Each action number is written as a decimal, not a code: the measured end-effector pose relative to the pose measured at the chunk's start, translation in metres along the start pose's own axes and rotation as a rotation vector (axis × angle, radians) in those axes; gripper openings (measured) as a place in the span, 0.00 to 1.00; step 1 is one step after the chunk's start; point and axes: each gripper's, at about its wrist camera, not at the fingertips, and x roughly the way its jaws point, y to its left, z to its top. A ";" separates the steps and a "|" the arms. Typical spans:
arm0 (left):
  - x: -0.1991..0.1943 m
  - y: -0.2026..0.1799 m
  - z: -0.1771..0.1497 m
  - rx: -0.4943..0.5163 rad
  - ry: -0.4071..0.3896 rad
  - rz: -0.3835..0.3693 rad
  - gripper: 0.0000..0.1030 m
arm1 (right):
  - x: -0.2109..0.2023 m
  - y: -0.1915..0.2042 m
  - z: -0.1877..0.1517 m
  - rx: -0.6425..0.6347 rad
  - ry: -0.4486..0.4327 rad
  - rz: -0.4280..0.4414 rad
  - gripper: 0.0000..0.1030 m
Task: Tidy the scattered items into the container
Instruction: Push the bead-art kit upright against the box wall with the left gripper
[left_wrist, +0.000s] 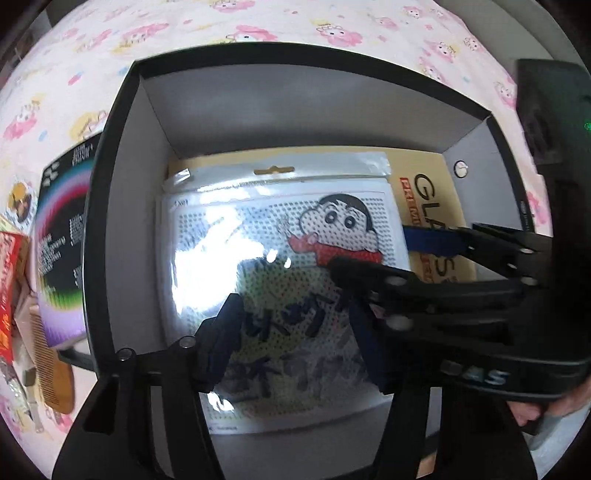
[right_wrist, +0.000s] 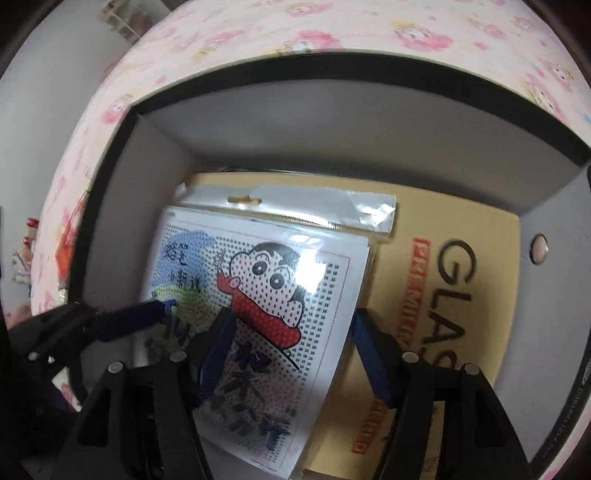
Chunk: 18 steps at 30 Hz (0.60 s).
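A black box with grey inner walls (left_wrist: 125, 206) (right_wrist: 258, 122) sits on the pink cartoon bedsheet. Inside lies a clear-bagged cartoon bead kit (left_wrist: 258, 243) (right_wrist: 266, 295) on top of a tan "GLASS" package (left_wrist: 436, 199) (right_wrist: 454, 280). My left gripper (left_wrist: 295, 343) is open above the kit, inside the box. My right gripper (right_wrist: 291, 354) is open too, its blue-padded fingers (right_wrist: 373, 362) either side of the kit's lower part. Each gripper shows in the other's view: the right one (left_wrist: 424, 254) from the right, the left one (right_wrist: 122, 321) from the left.
Left of the box on the sheet lie a black rainbow-printed package (left_wrist: 62, 243), a wooden comb (left_wrist: 55, 373), a red packet (left_wrist: 9, 288) and small cartoon items. More small items (right_wrist: 66, 243) show past the box's left wall in the right wrist view.
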 end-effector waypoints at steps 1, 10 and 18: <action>0.000 -0.003 0.003 0.016 -0.001 0.018 0.59 | -0.004 -0.007 0.001 0.031 -0.007 0.013 0.61; 0.002 -0.065 0.017 0.217 -0.005 -0.023 0.73 | -0.064 -0.047 -0.003 0.197 -0.219 -0.069 0.60; 0.026 -0.047 0.025 0.171 0.043 0.079 0.72 | -0.053 -0.037 -0.007 0.132 -0.157 -0.121 0.60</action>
